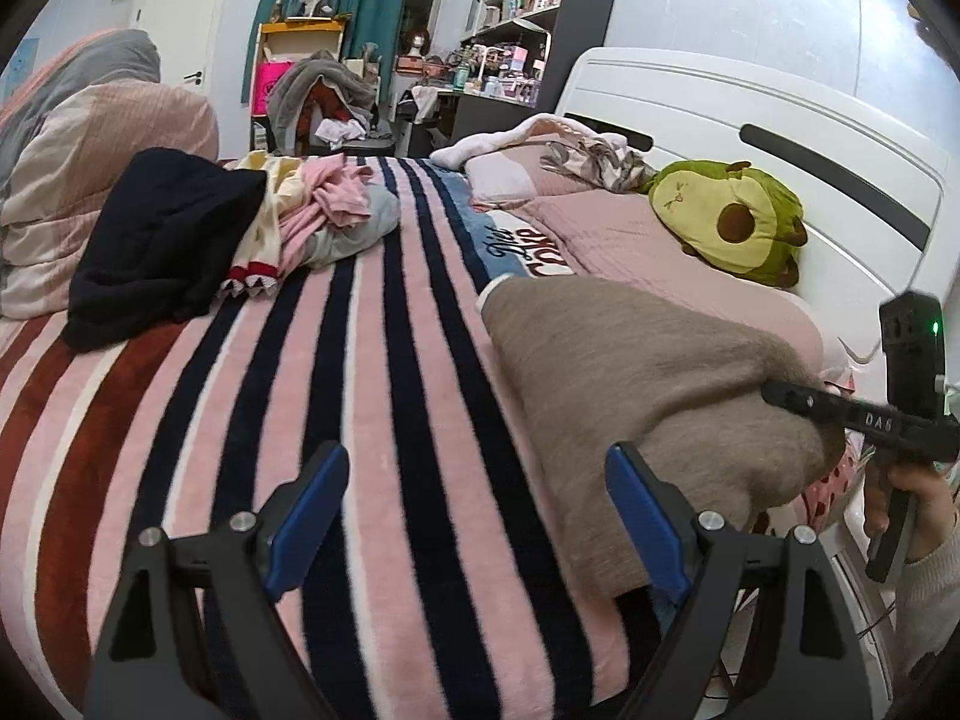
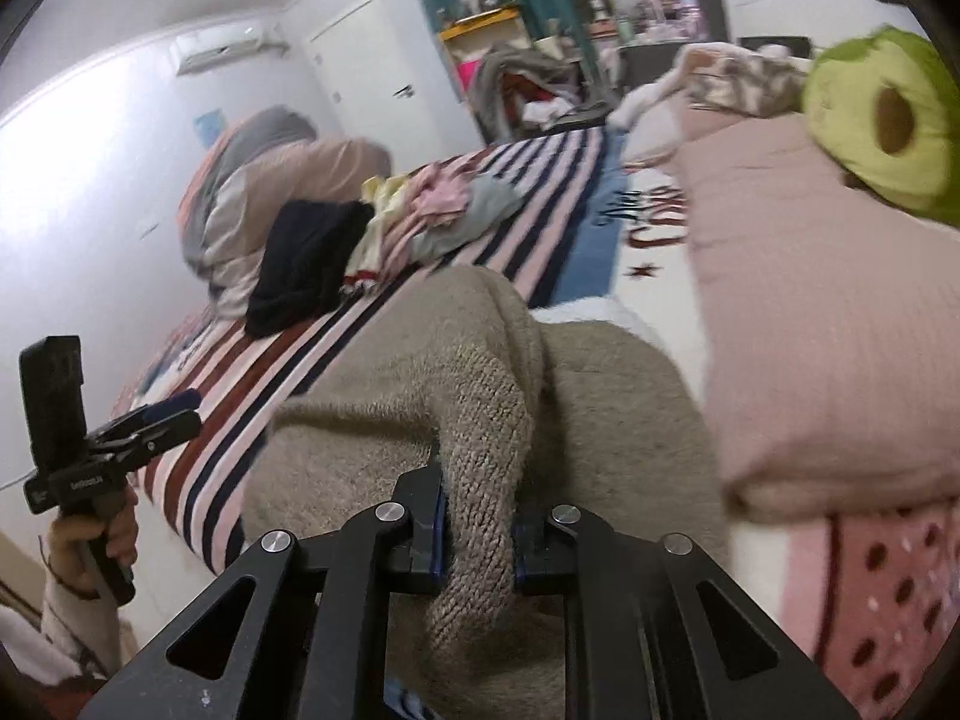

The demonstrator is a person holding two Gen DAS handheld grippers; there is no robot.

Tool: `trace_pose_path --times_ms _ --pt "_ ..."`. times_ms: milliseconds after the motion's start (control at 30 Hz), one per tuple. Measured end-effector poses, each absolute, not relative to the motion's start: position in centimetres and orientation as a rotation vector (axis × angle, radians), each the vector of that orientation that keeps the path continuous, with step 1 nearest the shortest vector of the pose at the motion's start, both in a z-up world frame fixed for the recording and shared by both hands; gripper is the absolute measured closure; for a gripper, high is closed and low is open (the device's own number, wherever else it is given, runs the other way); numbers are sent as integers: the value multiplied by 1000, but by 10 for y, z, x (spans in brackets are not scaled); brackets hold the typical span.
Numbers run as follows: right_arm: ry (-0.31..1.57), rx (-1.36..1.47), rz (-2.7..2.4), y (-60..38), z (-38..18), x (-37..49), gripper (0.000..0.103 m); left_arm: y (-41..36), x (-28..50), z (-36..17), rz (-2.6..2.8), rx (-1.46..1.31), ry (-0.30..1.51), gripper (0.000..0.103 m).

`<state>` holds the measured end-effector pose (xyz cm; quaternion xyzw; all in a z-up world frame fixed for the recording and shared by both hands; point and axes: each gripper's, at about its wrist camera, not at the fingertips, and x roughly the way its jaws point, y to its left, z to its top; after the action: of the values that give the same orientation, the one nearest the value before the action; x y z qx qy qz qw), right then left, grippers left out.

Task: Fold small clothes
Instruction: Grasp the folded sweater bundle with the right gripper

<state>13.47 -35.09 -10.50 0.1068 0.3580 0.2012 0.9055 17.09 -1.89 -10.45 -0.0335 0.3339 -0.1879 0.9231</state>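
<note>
Item: beige knit sweater [image 2: 420, 372], soft, thick, probably light, lying on striped bed blanket [image 1: 360, 420] beside pillow; right hand-held gripper [image 2: 477, 558] clenched on bunched edge, left hand-held gripper [image 1: 474, 516] released alongside; best gripped at hems.

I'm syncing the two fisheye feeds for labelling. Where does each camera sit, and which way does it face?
Left wrist view: sits on the left claw, open over the striped blanket, facing the clothes pile; the right claw and hand show at right.
Right wrist view: sits on the right claw, shut on the tan sweater, facing across the bed; the left claw and hand show at left.
Shared: sweater, pile, avocado plush.
</note>
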Motion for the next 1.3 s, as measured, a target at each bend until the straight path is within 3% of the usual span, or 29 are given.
trace_pose_path --times_ms 233,433,533,600,633,700,767,1000,1200,1267,1300 --pt "807 359 413 -395 -139 108 93 -57 177 -106 -463 -54 722 18" --pt "864 355 528 -367 -160 109 87 -87 191 -115 -510 -63 777 18" --pt "850 305 519 -361 -147 115 65 -95 201 -121 -509 -60 806 18" --pt "834 284 527 -364 -136 120 46 -96 207 -125 -501 -64 823 18" --pt "818 284 541 -366 -129 124 44 -96 210 -127 -495 -65 829 18" --pt "786 298 534 -372 -121 129 29 -95 215 -129 -484 -57 834 18" --pt "760 312 513 -380 -113 135 24 -94 218 -131 -475 -49 835 18" --pt "750 266 629 -362 -98 175 24 -92 222 -133 -477 -34 832 15" --pt "902 150 665 -317 -119 209 25 -89 223 -133 -482 -35 831 15" --pt "951 150 672 -312 -130 218 39 -88 223 -134 -481 -28 831 15" --pt "960 147 678 -311 -135 219 60 -88 223 -134 -480 -26 833 15"
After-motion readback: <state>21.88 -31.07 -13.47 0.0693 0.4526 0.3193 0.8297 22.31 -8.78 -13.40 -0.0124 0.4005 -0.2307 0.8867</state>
